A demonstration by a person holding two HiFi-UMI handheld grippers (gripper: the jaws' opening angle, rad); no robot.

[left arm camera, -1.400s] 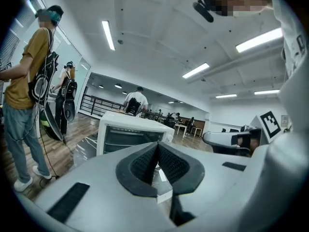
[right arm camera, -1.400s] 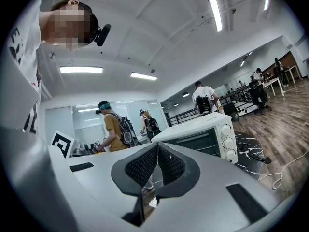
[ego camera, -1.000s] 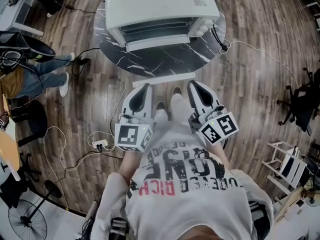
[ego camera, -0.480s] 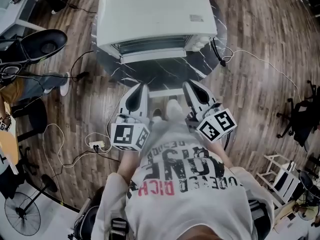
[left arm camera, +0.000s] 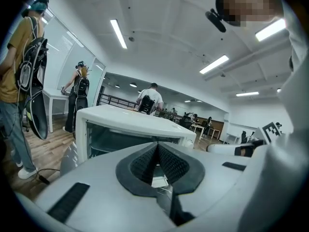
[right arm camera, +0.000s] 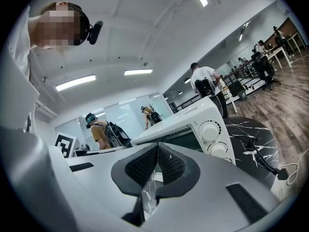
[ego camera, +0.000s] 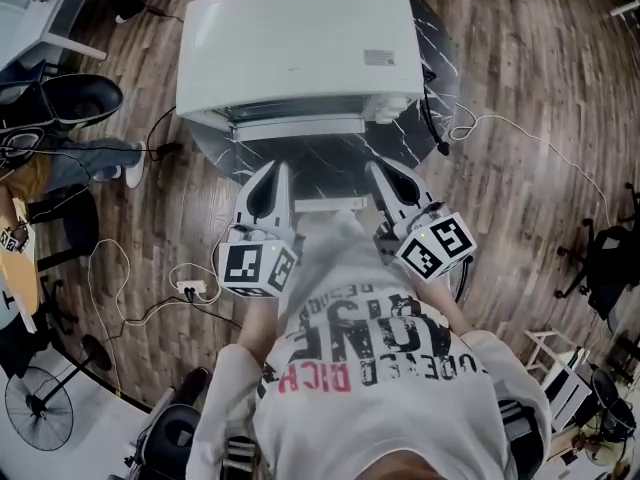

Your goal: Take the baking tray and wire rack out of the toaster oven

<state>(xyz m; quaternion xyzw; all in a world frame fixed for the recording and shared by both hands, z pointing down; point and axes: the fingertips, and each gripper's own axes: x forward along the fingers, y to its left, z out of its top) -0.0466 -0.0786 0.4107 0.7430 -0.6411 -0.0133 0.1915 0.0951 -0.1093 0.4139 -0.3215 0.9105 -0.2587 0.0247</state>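
Two claws pressed together, empty: left claw (ego camera: 280, 171), right claw (ego camera: 374, 169) | toaster oven (ego camera: 295, 53) contents unclear

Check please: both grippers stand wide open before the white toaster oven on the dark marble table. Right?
Not open: the left gripper and the right gripper are both shut, pads together, as each gripper view shows. The toaster oven on the table is right.

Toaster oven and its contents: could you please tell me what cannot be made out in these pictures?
Head view: the toaster oven hides its inside under its own top; baking tray and wire rack unseen.
Left gripper view: the left gripper covers the oven's lower front; the cavity is dim, contents unclear.
Right gripper view: the right gripper covers the opening's lower part; the dials have markings too small to read.
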